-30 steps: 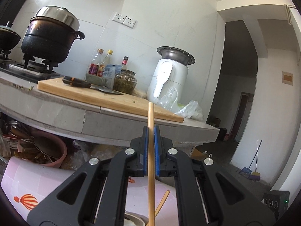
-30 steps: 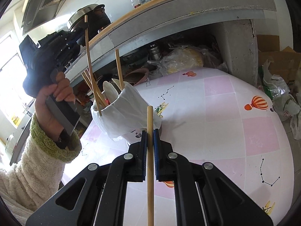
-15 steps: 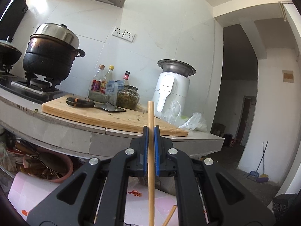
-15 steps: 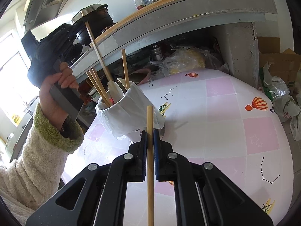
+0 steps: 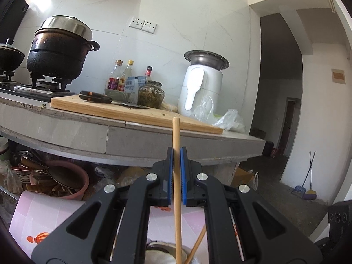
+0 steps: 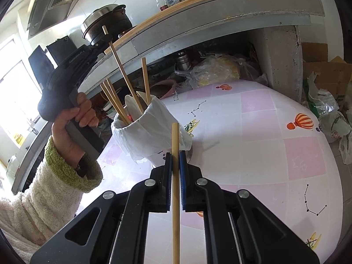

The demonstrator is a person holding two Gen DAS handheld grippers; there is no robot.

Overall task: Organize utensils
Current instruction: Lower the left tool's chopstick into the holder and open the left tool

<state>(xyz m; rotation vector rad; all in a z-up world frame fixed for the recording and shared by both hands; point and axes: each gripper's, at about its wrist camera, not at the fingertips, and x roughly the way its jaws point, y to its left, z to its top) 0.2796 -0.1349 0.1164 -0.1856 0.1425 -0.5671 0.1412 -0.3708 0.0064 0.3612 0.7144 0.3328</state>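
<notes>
**Helper:** What are your tools holding?

**Me:** Each one is pinched tight on one chopstick. My left tool (image 5: 176, 173) holds a chopstick (image 5: 176, 154) that stands straight up. Its low end dips into the holder (image 6: 151, 132) with the white bag around it. My right tool (image 6: 175, 176) holds another chopstick (image 6: 175, 145), just in front of that holder.

**Helper:** Where is the holder?

**Me:** On the pink bench (image 6: 264, 132), with more chopsticks and a white spoon (image 6: 132, 106) inside.

**Helper:** How will the sticks handle?

**Me:** I think they are light, stiff and smooth. A stick could slip or swing if I hold it near an end. The middle is the best place to pinch. The holder looks light too, so a hard poke might tip it.
</notes>
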